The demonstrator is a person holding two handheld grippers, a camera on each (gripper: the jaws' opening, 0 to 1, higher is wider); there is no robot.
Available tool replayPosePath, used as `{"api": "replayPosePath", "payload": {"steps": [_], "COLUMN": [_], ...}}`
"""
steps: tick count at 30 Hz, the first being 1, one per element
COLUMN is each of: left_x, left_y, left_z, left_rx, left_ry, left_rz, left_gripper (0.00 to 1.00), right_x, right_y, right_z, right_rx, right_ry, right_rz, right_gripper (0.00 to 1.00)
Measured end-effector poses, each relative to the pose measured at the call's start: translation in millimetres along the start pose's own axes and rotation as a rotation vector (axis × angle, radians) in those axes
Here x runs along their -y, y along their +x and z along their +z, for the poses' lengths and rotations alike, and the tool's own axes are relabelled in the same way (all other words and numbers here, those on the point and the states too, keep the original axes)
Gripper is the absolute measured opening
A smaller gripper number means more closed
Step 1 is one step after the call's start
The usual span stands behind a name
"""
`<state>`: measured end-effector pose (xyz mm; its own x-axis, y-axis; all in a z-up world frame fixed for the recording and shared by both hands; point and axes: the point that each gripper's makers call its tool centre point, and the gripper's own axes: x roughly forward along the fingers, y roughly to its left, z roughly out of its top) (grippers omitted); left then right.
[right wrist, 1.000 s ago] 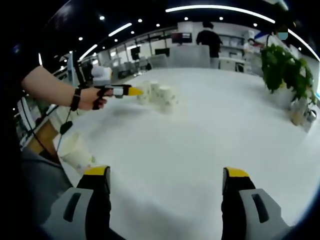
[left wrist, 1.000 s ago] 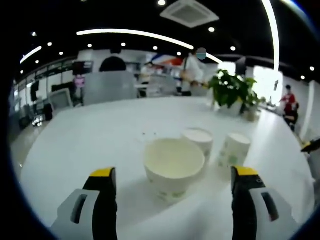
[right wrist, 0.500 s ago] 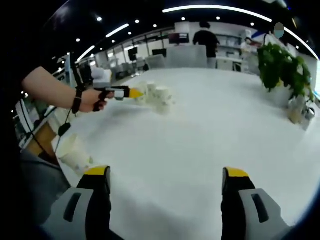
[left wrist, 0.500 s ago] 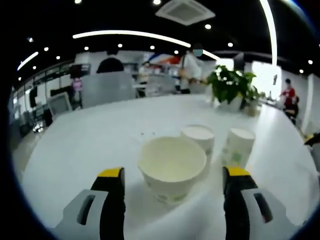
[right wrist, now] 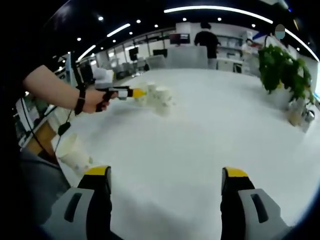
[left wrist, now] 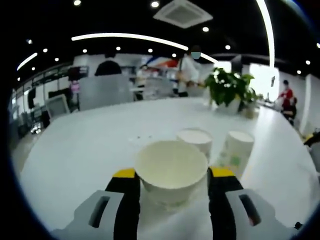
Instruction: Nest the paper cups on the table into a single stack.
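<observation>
Since the earlier frame, left gripper (left wrist: pixel 171 176) jaws narrowed around the nearest paper cup (left wrist: pixel 171 169), seemingly pinching it. Right gripper (right wrist: pixel 166 175) was spread, empty. Squeezing gently would avoid crushing.

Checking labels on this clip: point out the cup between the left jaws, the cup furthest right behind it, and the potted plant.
nearest cup (left wrist: pixel 171 170), left gripper view, inside of its open mouth.
right-hand cup (left wrist: pixel 236 150), left gripper view, side wall.
potted plant (left wrist: pixel 230 87), left gripper view, its leaves.

Two cups (left wrist: pixel 216 148) block path just behind gripped cup (left wrist: pixel 171 171); table (right wrist: pixel 210 135) open elsewhere.
</observation>
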<state>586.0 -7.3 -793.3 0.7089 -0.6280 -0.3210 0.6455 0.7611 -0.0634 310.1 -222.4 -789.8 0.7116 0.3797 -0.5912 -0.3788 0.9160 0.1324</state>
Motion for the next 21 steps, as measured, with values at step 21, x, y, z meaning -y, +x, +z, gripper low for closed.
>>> {"api": "replayPosePath", "payload": {"steps": [21], "left_x": [3.7], "left_y": [-6.5], "left_z": [1.8], "left_rx": [-0.002], "left_ry": [-0.025], "left_rz": [-0.029], "left_gripper": [0.41], "right_x": [-2.0], "right_y": [1.7], "right_z": [1.1], "right_rx": [-0.011], "right_ry": [-0.012], "right_rz": [0.006], "right_gripper": [0.88]}}
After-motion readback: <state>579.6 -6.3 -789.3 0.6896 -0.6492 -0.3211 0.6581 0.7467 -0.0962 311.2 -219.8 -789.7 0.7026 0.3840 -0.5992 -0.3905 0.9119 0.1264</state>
